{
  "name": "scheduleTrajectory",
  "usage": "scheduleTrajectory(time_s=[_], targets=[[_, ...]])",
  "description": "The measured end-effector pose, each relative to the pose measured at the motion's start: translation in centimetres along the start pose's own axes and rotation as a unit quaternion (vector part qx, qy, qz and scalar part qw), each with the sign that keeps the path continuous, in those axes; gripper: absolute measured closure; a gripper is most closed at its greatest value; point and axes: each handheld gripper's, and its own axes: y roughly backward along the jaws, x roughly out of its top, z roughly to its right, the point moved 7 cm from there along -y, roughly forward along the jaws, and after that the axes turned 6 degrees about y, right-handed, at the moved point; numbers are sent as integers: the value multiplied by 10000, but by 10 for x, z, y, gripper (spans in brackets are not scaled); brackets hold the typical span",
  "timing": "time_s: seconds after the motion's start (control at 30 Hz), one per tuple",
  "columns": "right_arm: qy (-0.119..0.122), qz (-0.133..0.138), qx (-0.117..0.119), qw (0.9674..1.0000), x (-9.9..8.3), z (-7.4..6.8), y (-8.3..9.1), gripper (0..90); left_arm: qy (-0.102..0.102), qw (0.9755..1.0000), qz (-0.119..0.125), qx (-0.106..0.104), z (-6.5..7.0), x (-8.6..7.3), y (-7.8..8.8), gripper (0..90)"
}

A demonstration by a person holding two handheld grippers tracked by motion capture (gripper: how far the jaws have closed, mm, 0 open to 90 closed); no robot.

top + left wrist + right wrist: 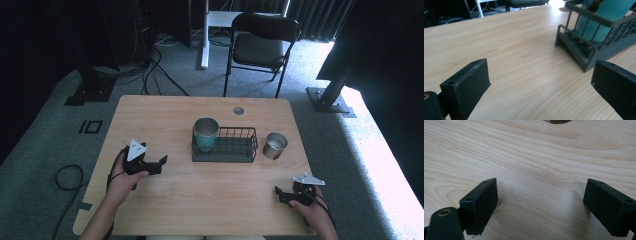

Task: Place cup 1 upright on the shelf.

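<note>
Teal cup (206, 133) upright in wire rack (235, 150), frame centre; left gripper (162, 161) wide, empty—approach level, square to cup wall.

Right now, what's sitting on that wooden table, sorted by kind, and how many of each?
Cups: 2, a teal metal cup standing in the rack and a shiny steel cup on the table right of it.
Racks: 1, a dark wire rack.
Hand-held tongs: 2, left tongs and right tongs, both open and empty.
Total: 5.

A black folding chair (260, 42) stands on grey carpet (50, 135) beyond the table.
</note>
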Motion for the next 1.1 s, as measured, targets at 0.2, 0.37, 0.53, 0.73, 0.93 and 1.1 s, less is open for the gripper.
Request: scheduleTrajectory(time_s=[0.2, 0.37, 0.53, 0.73, 0.93, 1.1], targets=[[-2, 0, -1, 10000, 0, 0, 0, 121, 100, 9998, -125, 111, -14, -14, 12, 25], [0, 0, 0, 10000, 0, 0, 0, 120, 125, 9994, -258, 196, -23, -27, 20, 25], [-1, 0, -1, 10000, 0, 0, 0, 120, 234, 9985, -423, 275, -31, -41, 26, 25], [1, 1, 0, 10000, 0, 0, 0, 120, 350, 9965, -616, 445, -41, -57, 35, 24], [12, -1, -2, 10000, 0, 0, 0, 120, 504, 9932, -875, 574, -51, -73, 45, 25], [16, 1, 0, 10000, 0, 0, 0, 120, 670, 9895, -1023, 777, -60, -83, 52, 25]])
